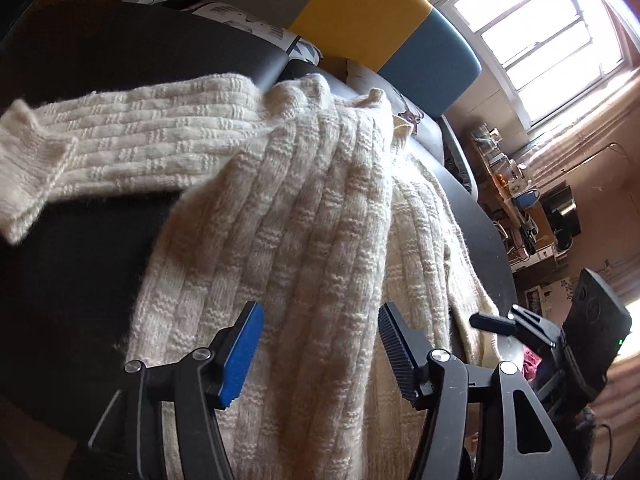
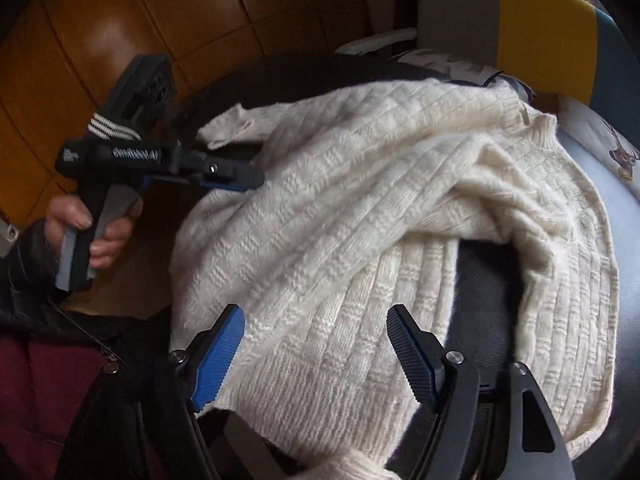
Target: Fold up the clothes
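Note:
A cream knitted sweater (image 1: 304, 208) lies spread on a round black table (image 1: 80, 60). One sleeve (image 1: 120, 136) stretches out to the left, its cuff near the table edge. My left gripper (image 1: 320, 332) hovers open just over the sweater's body, nothing between its pads. In the right wrist view the sweater (image 2: 360, 200) has a sleeve folded across its body, with the ribbed hem (image 2: 312, 380) nearest the camera. My right gripper (image 2: 316, 320) stands open above that hem, holding nothing. A hand (image 2: 80, 216) holds the left gripper (image 2: 252, 178) at the sweater's left edge. The right gripper (image 1: 484, 320) shows at the sweater's right edge.
A chair with a grey, yellow and blue back (image 2: 540, 40) stands behind the table, with a printed cushion (image 2: 600, 136) on it. There is wooden flooring (image 2: 100, 40) to the left. A window (image 1: 540, 32) and a cluttered shelf (image 1: 512, 184) are on the right. The person's dark jacket (image 2: 32, 280) is close by.

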